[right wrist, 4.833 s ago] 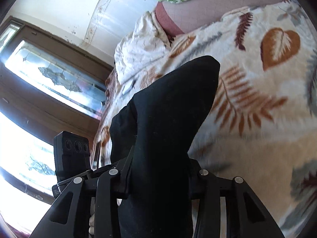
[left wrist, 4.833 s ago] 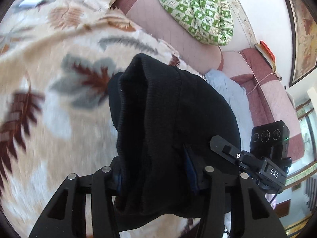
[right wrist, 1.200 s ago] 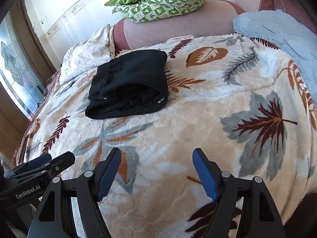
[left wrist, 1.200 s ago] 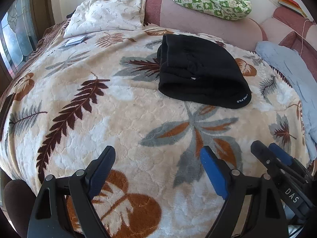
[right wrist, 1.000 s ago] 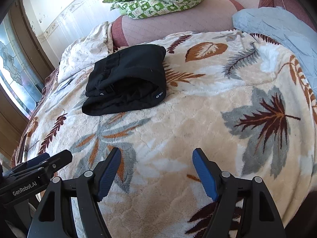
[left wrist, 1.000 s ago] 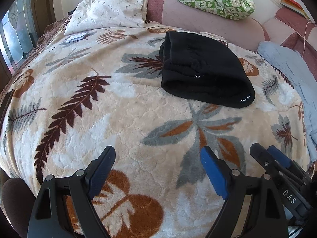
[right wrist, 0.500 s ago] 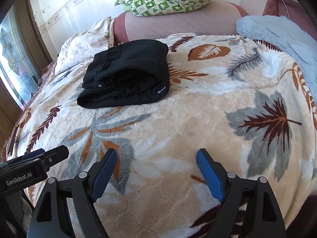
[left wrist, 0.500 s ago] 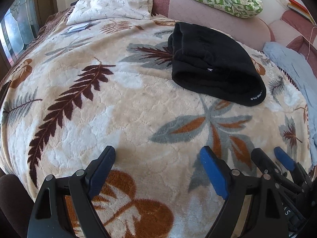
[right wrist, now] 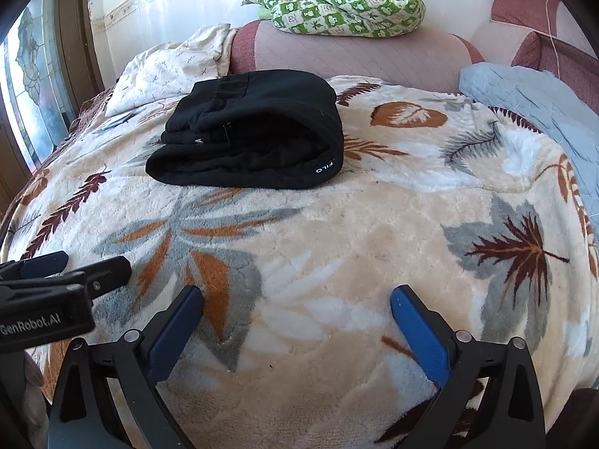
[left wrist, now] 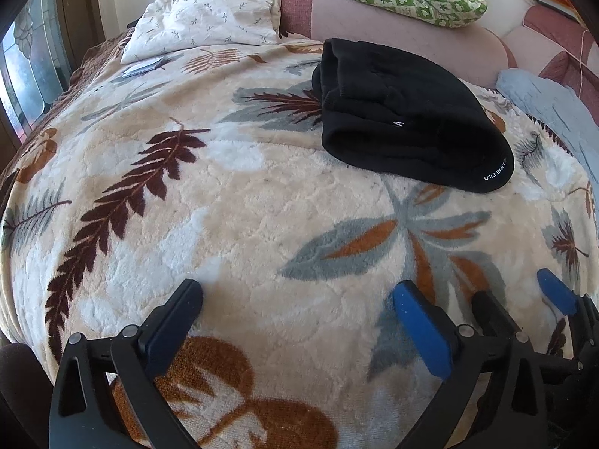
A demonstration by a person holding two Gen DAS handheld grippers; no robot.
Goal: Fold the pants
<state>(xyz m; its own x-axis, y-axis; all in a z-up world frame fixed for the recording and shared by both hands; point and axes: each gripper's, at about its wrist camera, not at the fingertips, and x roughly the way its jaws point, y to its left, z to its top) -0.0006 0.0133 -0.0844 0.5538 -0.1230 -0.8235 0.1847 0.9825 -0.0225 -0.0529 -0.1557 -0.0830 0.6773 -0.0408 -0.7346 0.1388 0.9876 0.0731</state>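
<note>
Black pants (left wrist: 408,119) lie folded into a compact bundle on a leaf-patterned blanket (left wrist: 262,232), near the pink headboard (right wrist: 359,56); the left gripper (left wrist: 299,318) and right gripper (right wrist: 297,318) hover side by side well short of them, jaws spread wide, holding nothing.

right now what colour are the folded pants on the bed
Black, with a small white-lettered label at one corner. The pants show best in the right wrist view.
</note>
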